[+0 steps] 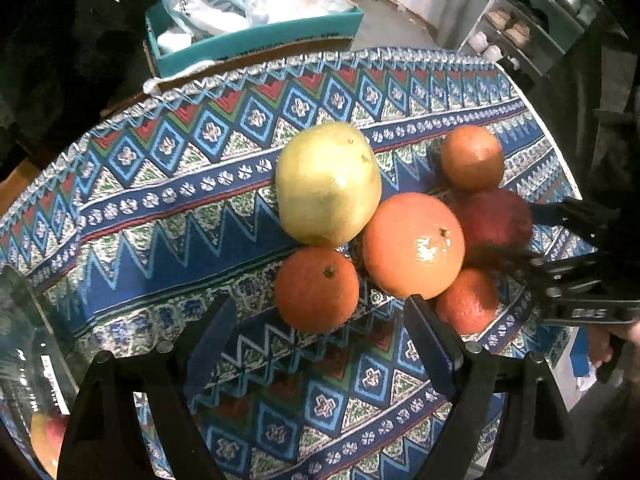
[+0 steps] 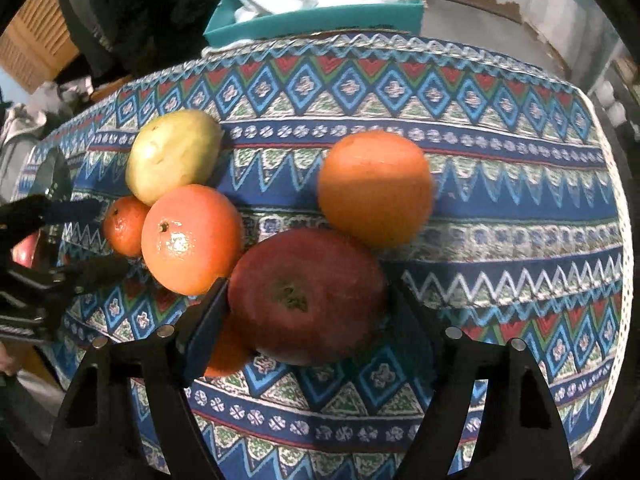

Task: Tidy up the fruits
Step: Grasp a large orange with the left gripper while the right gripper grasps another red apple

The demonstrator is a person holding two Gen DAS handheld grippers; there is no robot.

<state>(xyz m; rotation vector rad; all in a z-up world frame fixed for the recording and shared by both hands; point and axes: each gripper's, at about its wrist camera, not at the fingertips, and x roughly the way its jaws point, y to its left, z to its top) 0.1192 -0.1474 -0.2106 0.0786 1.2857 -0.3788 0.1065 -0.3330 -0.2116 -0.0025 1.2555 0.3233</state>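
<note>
Here, fruit sits clustered mid-table on the patterned cloth (image 1: 160, 208). Left to right in the left wrist view: yellow-green pear (image 1: 328, 184), small orange (image 1: 316, 290), large orange (image 1: 414, 246), red apple (image 1: 494, 220).

The left gripper (image 1: 320, 320) hangs spread and empty, its fingers straddling the small orange without contact; likely lined up to take it.

The right gripper (image 2: 308, 300) brackets the red apple (image 2: 308, 296). The left pad (image 2: 208, 320) looks flush to the skin; the far pad is shadowed, so a firm clamp is unconfirmed.

Only the left view shows a glass container (image 1: 28, 360) at its lower-left edge, fruit visible inside; probably the destination. Only the right view shows a blurred orange (image 2: 376, 188) behind the apple and both grippers together.
</note>
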